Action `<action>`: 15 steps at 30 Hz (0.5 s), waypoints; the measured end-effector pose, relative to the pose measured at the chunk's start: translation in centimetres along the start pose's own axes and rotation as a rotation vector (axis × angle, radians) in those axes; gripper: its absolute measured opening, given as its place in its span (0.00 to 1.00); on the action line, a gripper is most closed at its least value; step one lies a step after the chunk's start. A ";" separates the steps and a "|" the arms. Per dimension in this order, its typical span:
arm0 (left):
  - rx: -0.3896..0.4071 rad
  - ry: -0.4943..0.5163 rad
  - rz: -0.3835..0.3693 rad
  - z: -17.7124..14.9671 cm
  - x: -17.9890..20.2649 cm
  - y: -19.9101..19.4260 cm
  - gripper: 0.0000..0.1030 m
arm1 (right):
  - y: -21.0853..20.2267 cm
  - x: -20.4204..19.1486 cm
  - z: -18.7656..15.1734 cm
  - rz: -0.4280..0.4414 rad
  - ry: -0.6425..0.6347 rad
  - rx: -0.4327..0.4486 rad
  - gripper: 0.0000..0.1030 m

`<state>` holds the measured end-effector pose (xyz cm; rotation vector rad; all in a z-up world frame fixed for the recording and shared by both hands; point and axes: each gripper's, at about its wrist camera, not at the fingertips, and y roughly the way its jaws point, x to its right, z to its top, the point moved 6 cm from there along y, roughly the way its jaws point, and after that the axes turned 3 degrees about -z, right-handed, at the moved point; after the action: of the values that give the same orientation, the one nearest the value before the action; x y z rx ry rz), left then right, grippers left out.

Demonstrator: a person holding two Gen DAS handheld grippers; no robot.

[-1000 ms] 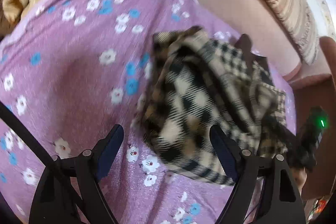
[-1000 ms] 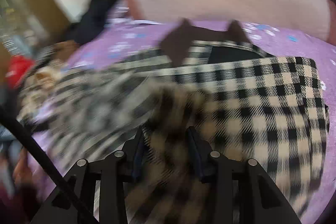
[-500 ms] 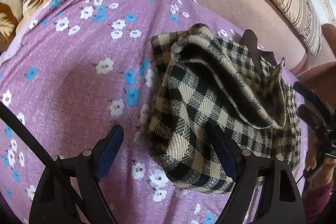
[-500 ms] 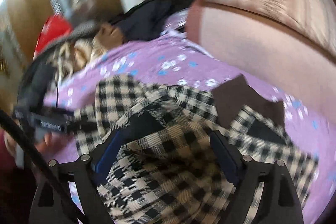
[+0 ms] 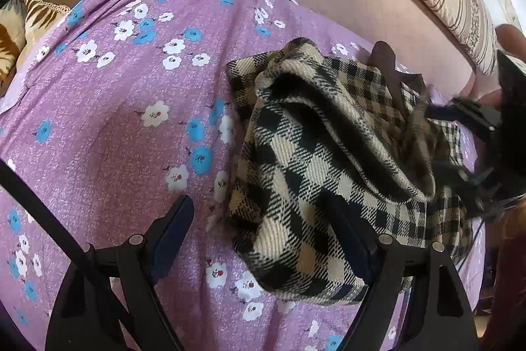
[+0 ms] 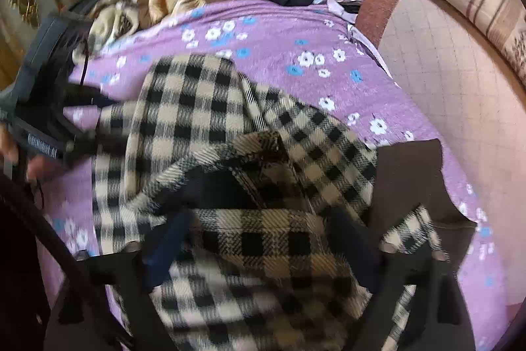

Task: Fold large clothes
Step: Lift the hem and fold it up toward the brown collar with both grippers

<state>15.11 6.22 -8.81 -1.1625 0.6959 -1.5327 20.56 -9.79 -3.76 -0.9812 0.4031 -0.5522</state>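
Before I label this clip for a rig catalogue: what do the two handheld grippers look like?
Both are black. The left gripper has angular black frame arms with silver bolts, dark blue pads on its fingers and a thin black cable crossing beside it. The right gripper matches, though blurred. From the right wrist camera, the left one's body bears small white lettering.

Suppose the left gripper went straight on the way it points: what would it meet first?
Most likely the checked garment's left edge, or the purple sheet beside it; depth is unclear. The left gripper is open, empty and aimed steeply down.
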 end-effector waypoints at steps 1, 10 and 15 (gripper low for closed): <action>0.001 -0.007 -0.006 0.1 0.1 0.1 0.80 | 0.6 0.2 -0.1 0.038 0.052 0.006 0.46; 0.066 -0.037 -0.081 0.6 0.6 -1.2 0.80 | -0.8 3.0 -1.6 -0.093 0.265 0.137 0.05; 0.053 -0.021 -0.068 0.4 1.4 -0.5 0.80 | -0.9 9.3 -3.1 -0.310 0.552 0.174 0.04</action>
<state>15.34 5.08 -7.79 -1.1710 0.6036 -1.5848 25.98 -17.85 -5.27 -0.7157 0.6853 -1.1295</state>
